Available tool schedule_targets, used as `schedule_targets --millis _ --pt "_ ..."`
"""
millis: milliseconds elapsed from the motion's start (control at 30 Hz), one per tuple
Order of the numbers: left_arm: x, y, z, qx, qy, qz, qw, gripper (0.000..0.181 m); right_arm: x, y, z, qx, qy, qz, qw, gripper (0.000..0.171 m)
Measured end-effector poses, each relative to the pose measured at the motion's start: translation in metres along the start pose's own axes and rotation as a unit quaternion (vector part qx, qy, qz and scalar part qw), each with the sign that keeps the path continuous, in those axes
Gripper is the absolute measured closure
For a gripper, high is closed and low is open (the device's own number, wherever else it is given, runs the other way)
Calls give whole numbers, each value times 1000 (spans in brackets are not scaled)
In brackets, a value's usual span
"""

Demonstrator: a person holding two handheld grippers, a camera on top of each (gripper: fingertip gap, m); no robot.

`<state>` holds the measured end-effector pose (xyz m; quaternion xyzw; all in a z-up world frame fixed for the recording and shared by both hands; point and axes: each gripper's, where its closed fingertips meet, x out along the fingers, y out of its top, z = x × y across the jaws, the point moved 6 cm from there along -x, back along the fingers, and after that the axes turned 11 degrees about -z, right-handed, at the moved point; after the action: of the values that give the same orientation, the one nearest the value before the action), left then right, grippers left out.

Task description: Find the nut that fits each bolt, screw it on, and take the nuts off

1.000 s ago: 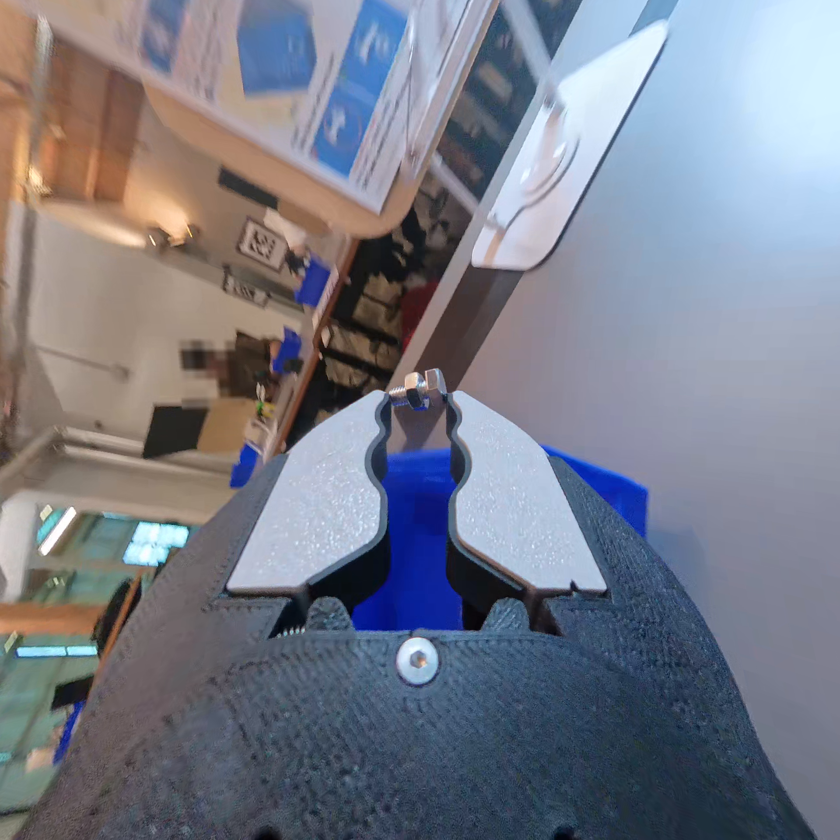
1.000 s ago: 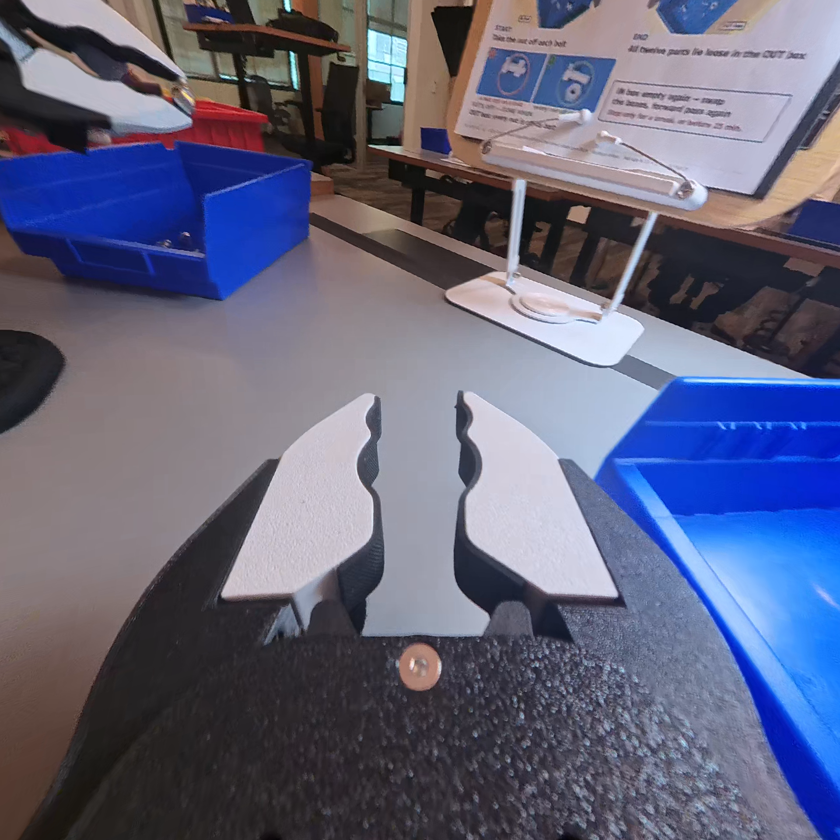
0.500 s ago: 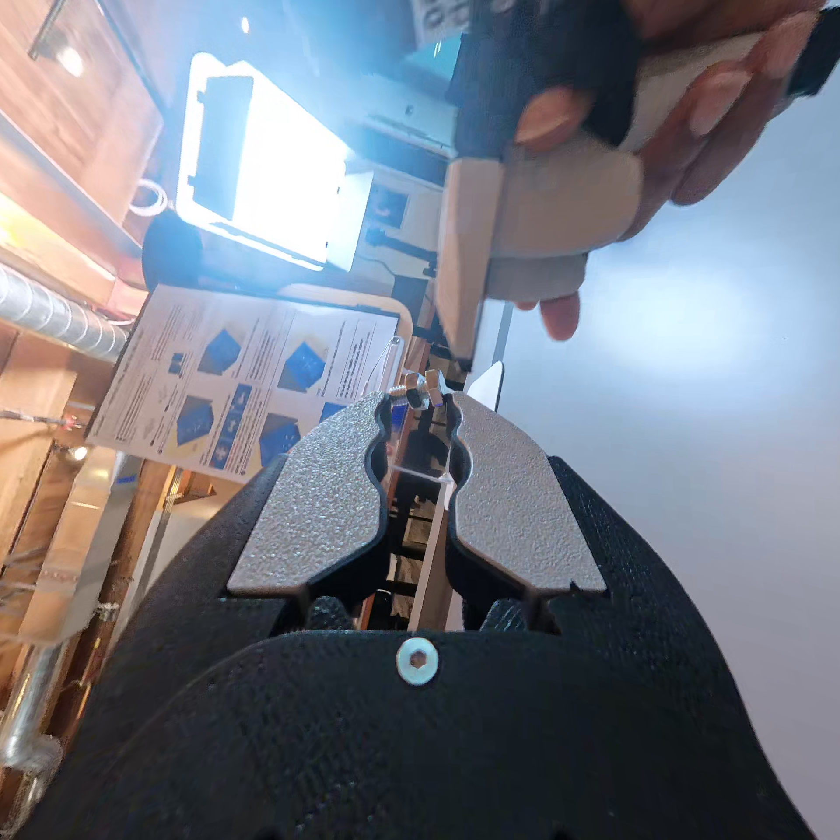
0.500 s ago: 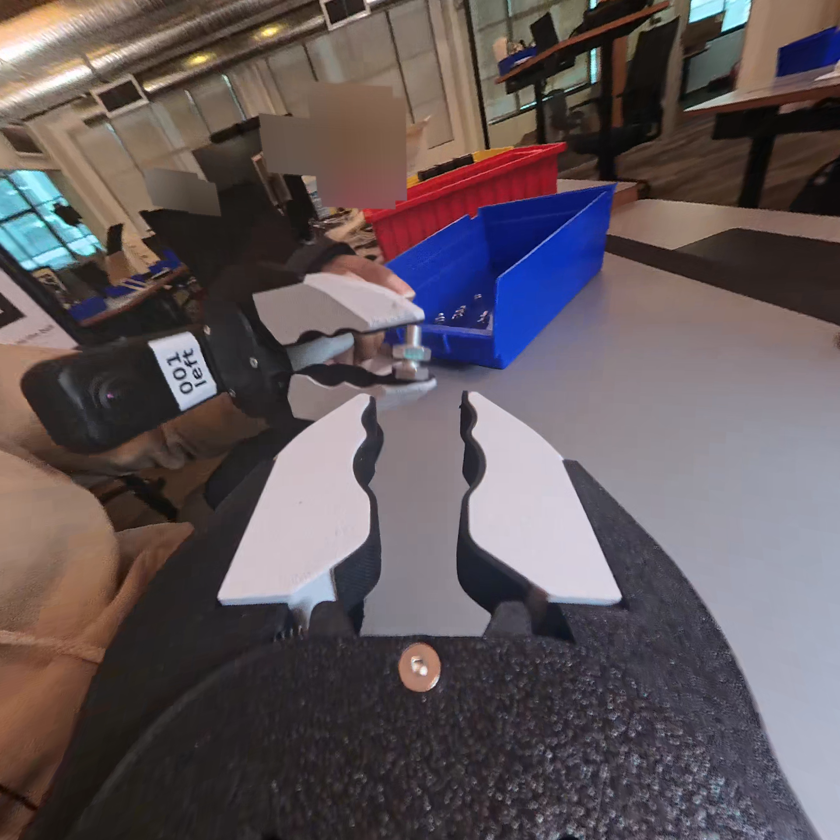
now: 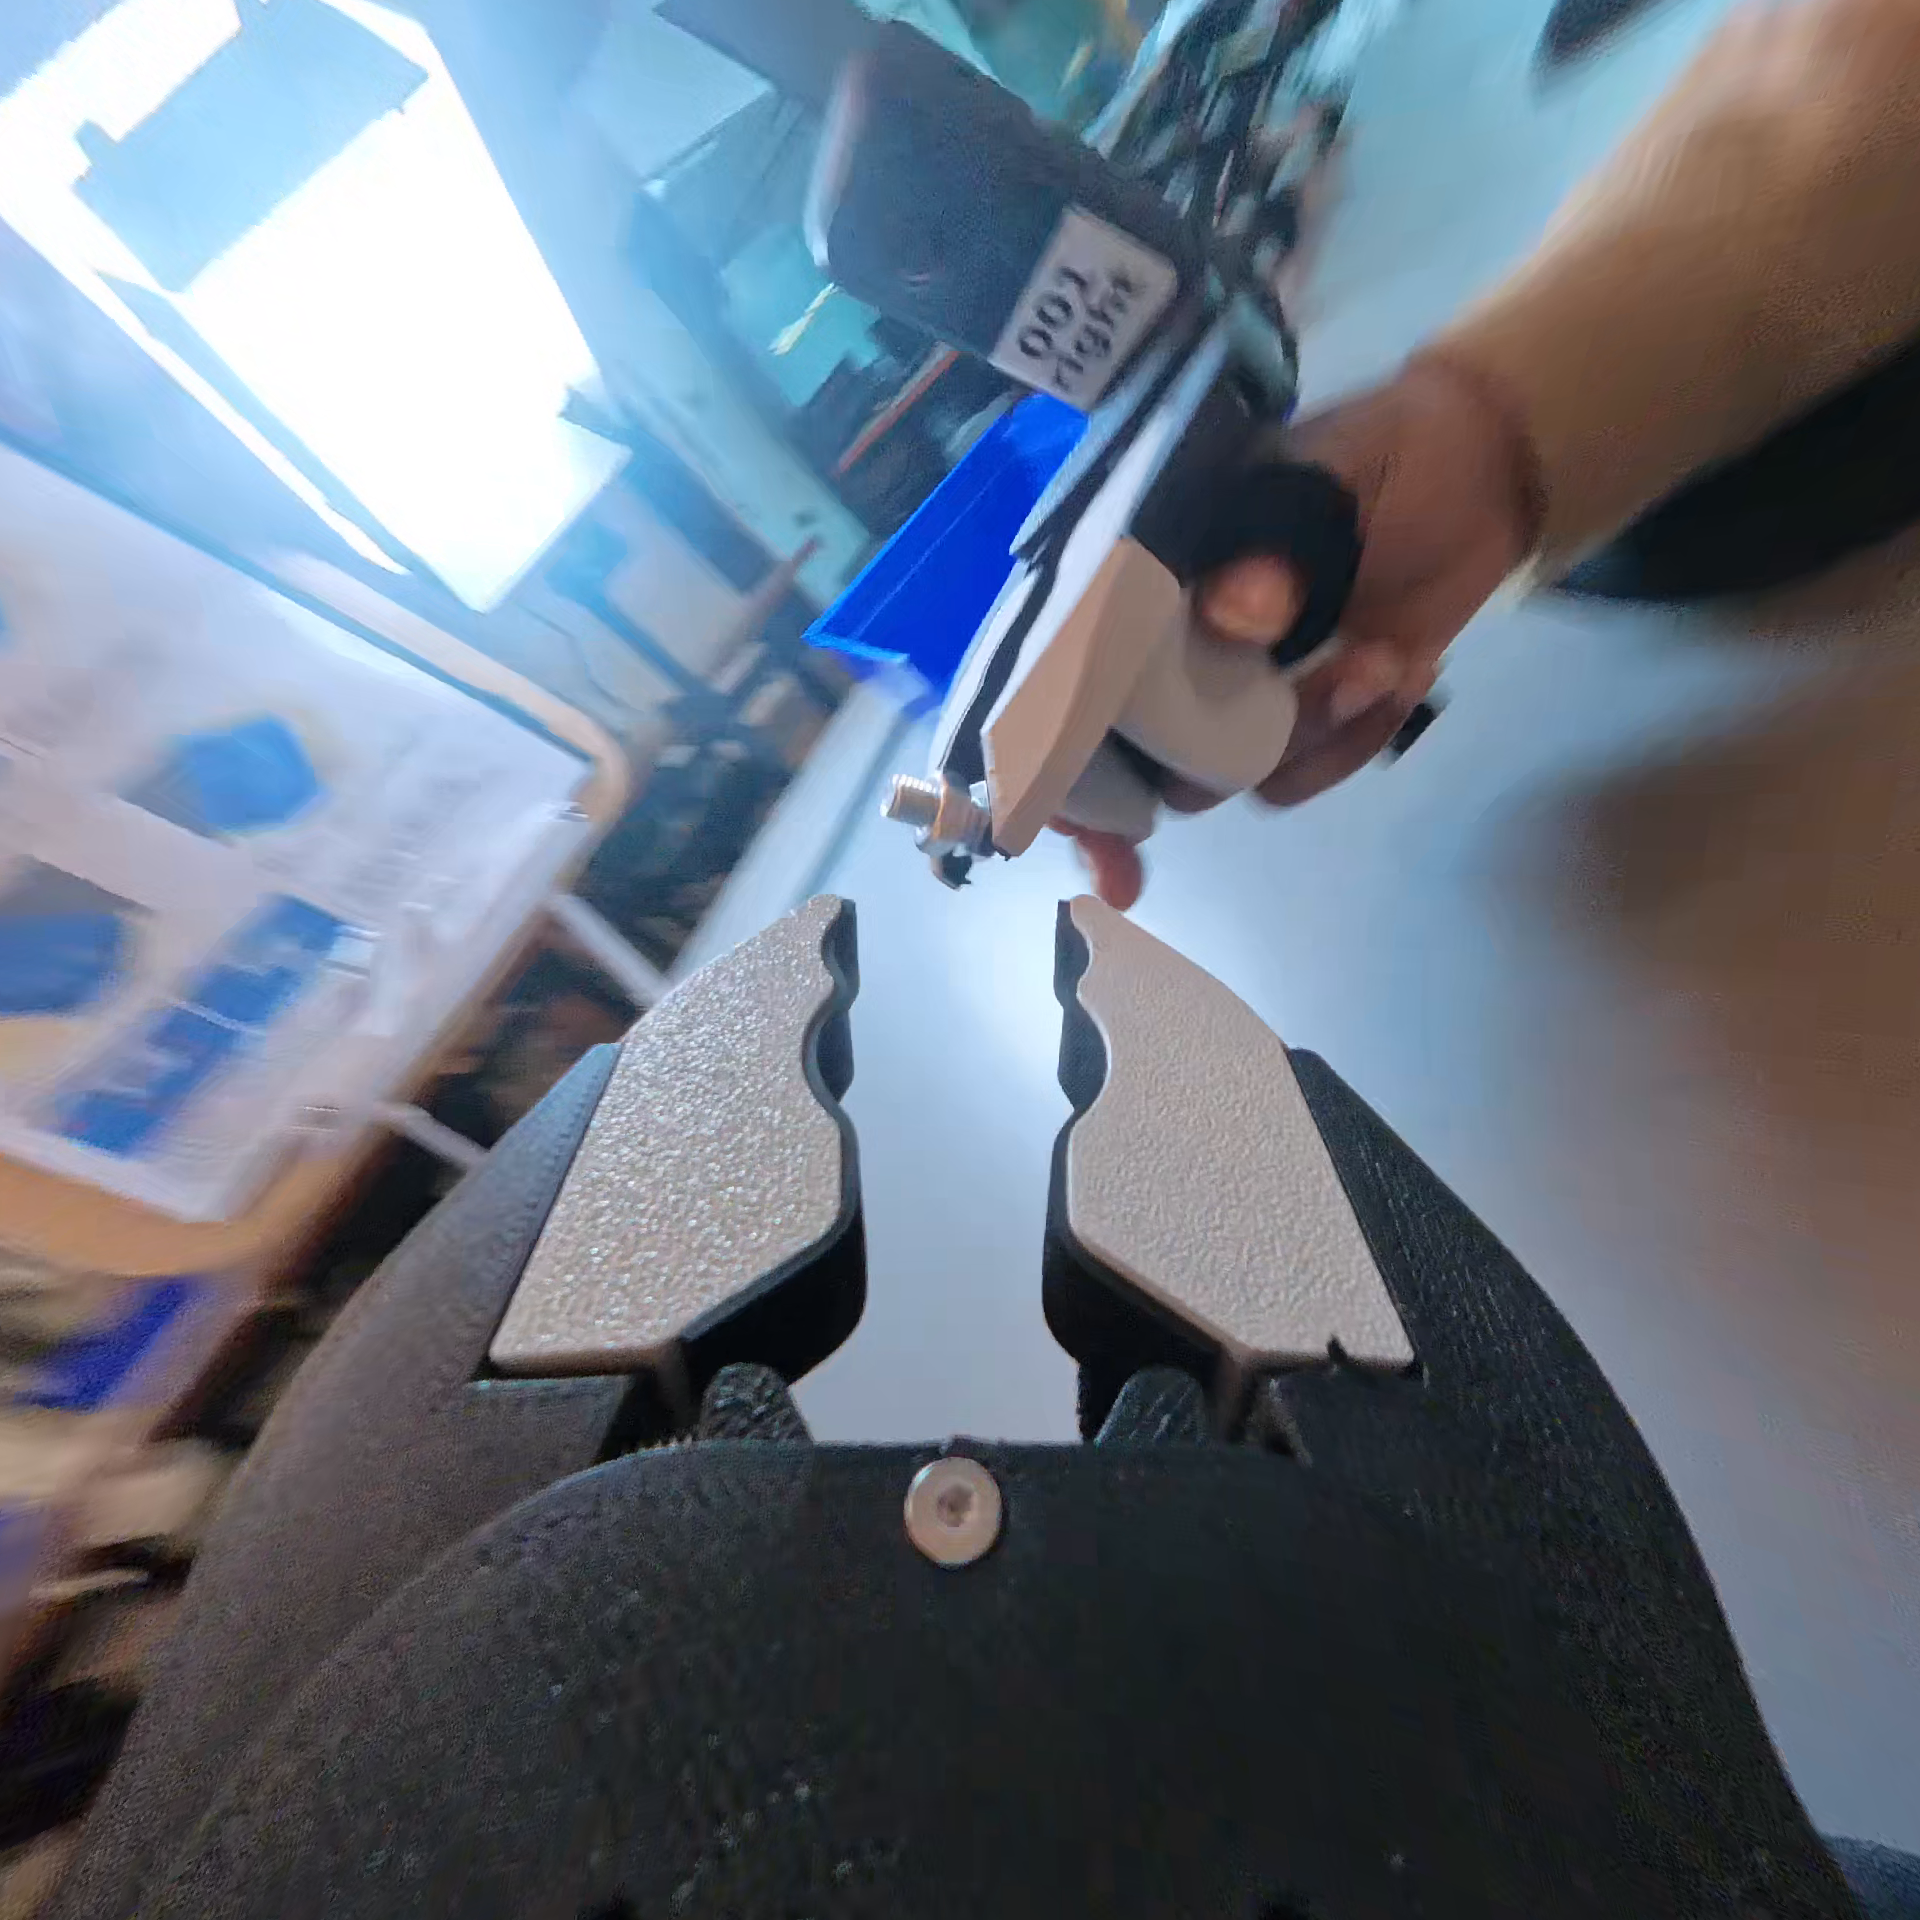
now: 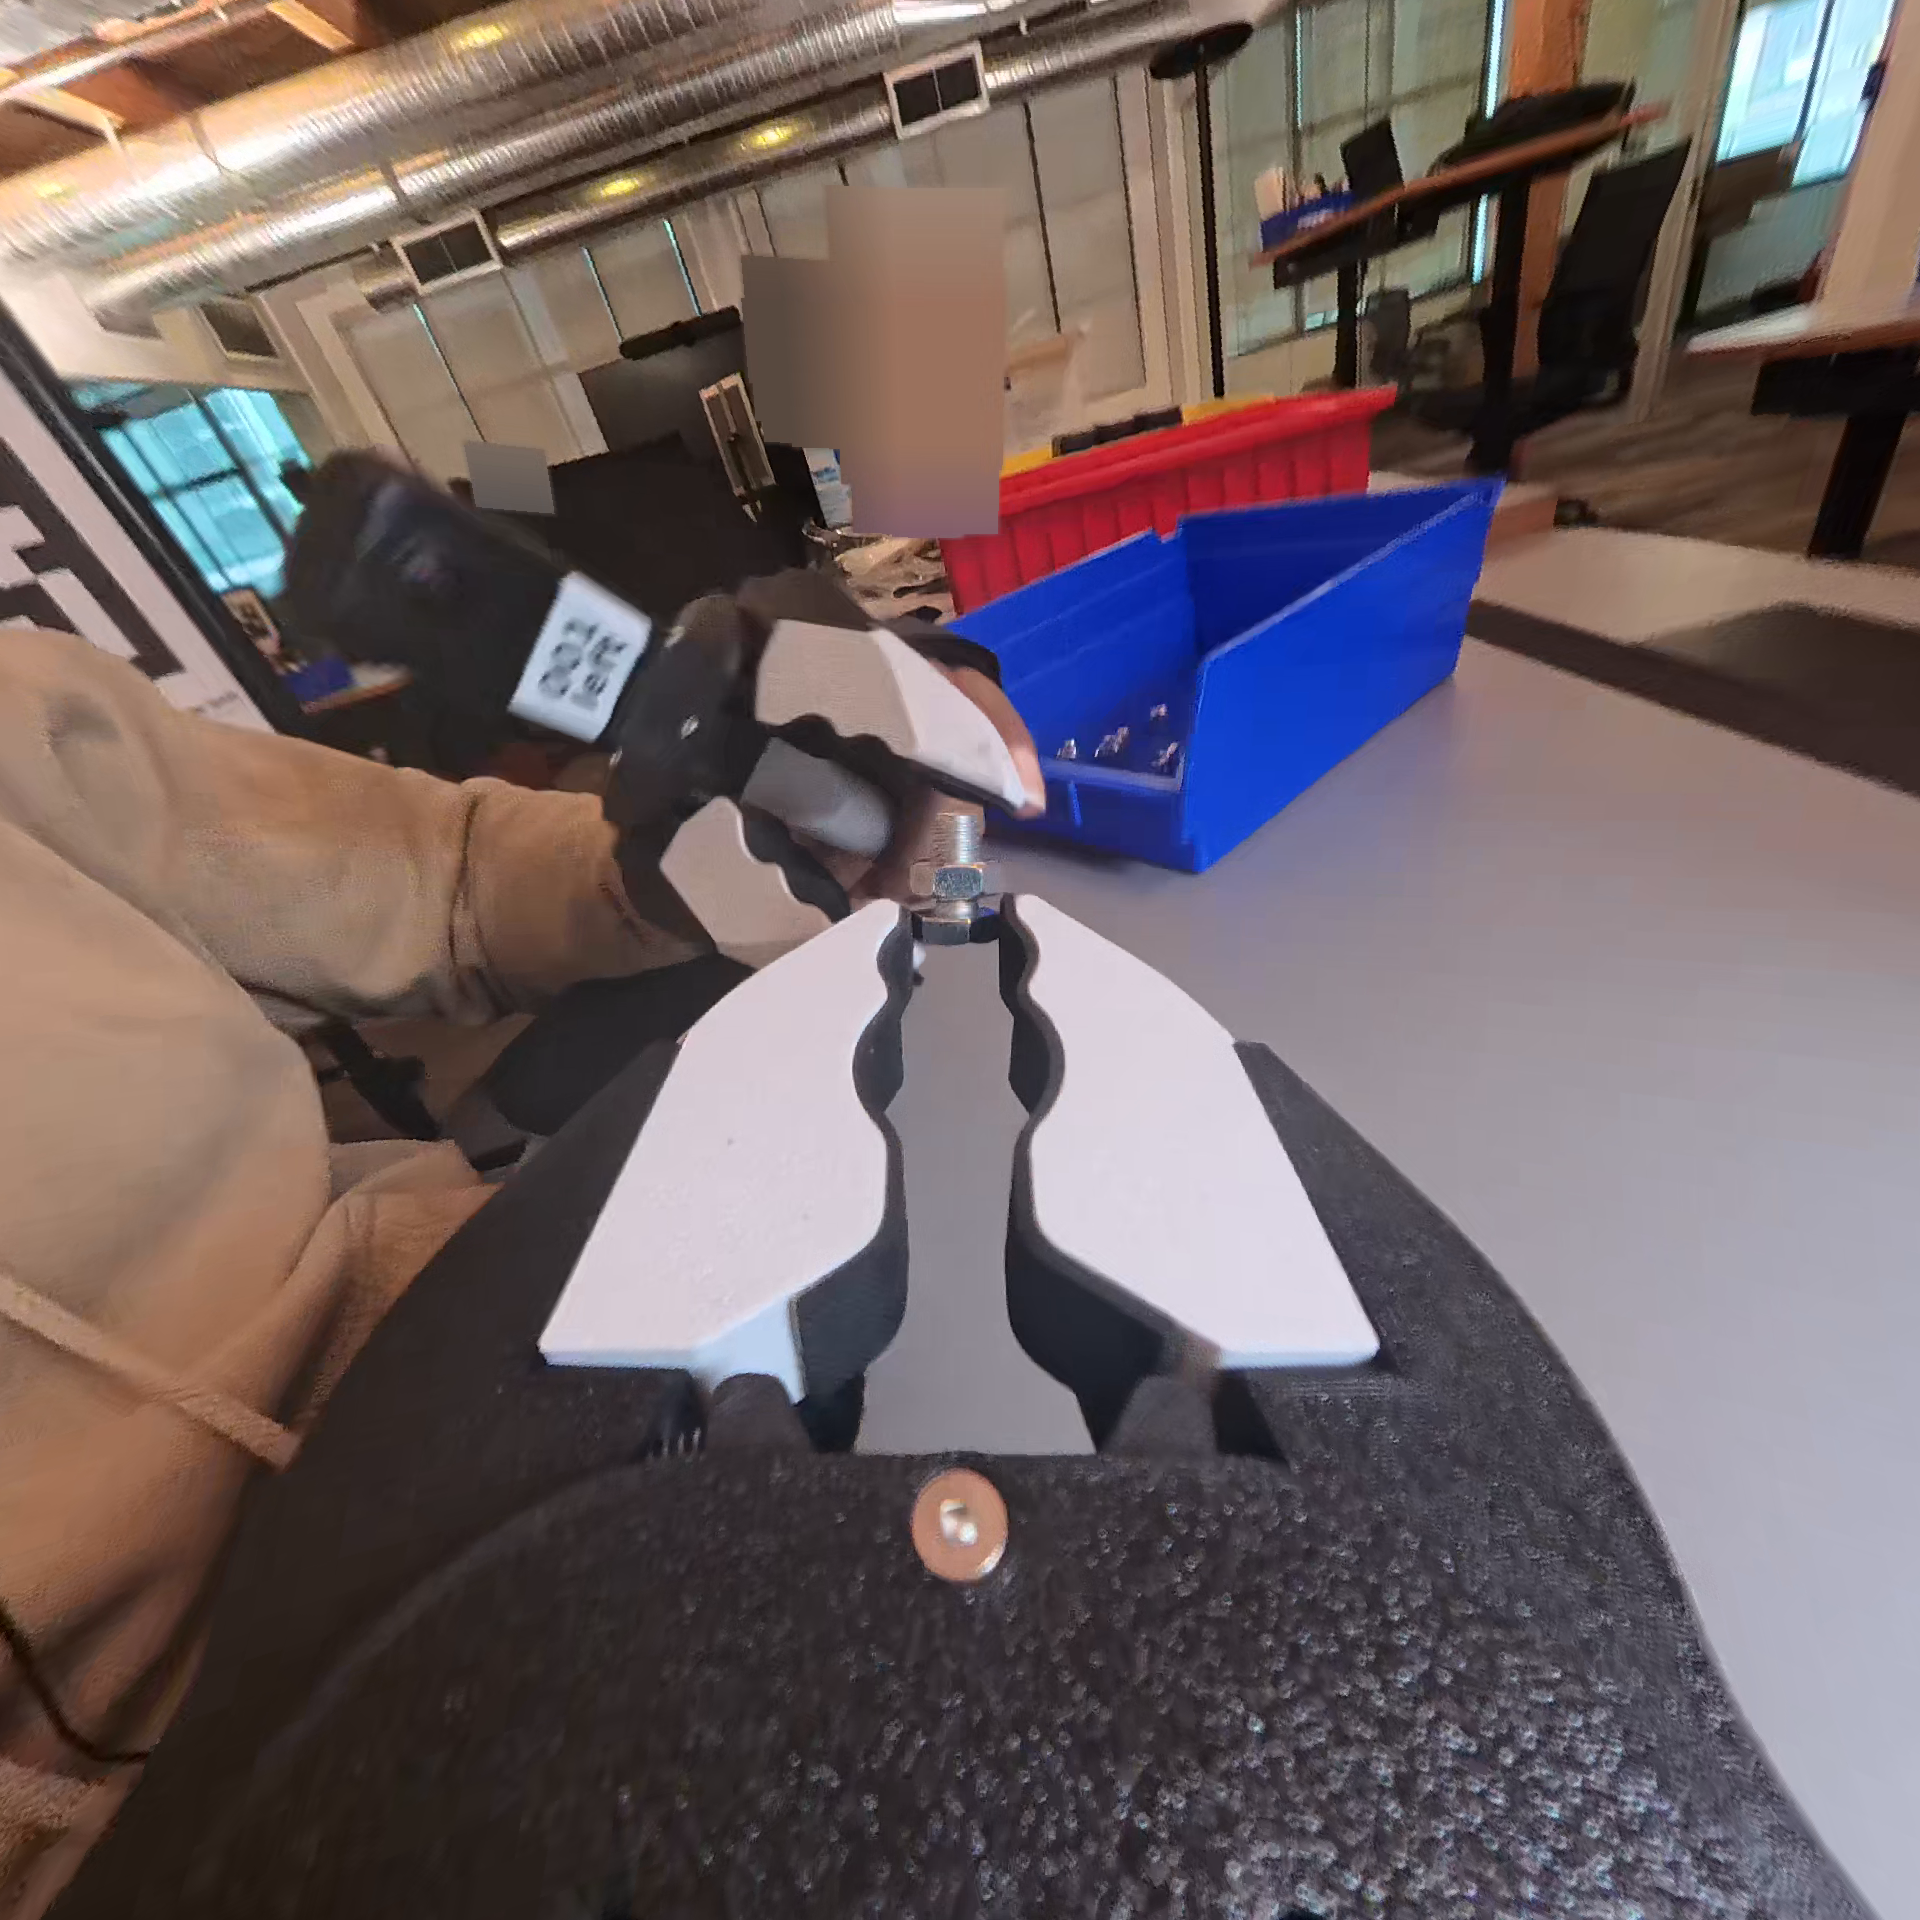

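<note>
A silver bolt with a nut threaded on it [image 6: 958,883] stands upright at my right gripper's [image 6: 956,920] fingertips. The right gripper is shut on the bolt's head, below the nut. My left gripper [image 5: 956,920] is open and empty, its pads well apart just short of the bolt. The left wrist view shows the bolt [image 5: 930,816] lying sideways in the right gripper's fingertips [image 5: 1023,769], with a hand behind them. In the right wrist view the left gripper's fingers [image 6: 914,717] stand apart above and left of the bolt, not touching it.
A blue bin [image 6: 1340,665] with several bolts [image 6: 1117,740] in it stands on the grey table [image 6: 1507,1039], with a red bin [image 6: 1174,488] behind it. A second blue bin [image 5: 935,561] and an instruction sheet on a stand [image 5: 208,883] show in the left wrist view.
The left gripper held the bolt and carried it to the right gripper. The right gripper shut on the bolt's head, and the left gripper opened and let it go.
</note>
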<state>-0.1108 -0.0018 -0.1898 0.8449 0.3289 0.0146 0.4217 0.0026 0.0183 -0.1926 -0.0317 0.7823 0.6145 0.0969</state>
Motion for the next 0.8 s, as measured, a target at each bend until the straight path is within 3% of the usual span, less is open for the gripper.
schedule_targets --millis 100,167,333,800 --pt "-10 7 -9 -192 -141 86 967 146 3 3 -15 -75 -17 14 997 156" --pt "-14 9 -12 -244 -191 120 943 150 9 1 -23 -105 -27 19 994 156" --pt "-16 7 -5 -235 -221 120 939 167 20 -6 -29 -137 -44 11 990 156" --pt "-15 3 -6 -247 -226 103 937 171 18 -8 -27 -152 -80 5 985 156"
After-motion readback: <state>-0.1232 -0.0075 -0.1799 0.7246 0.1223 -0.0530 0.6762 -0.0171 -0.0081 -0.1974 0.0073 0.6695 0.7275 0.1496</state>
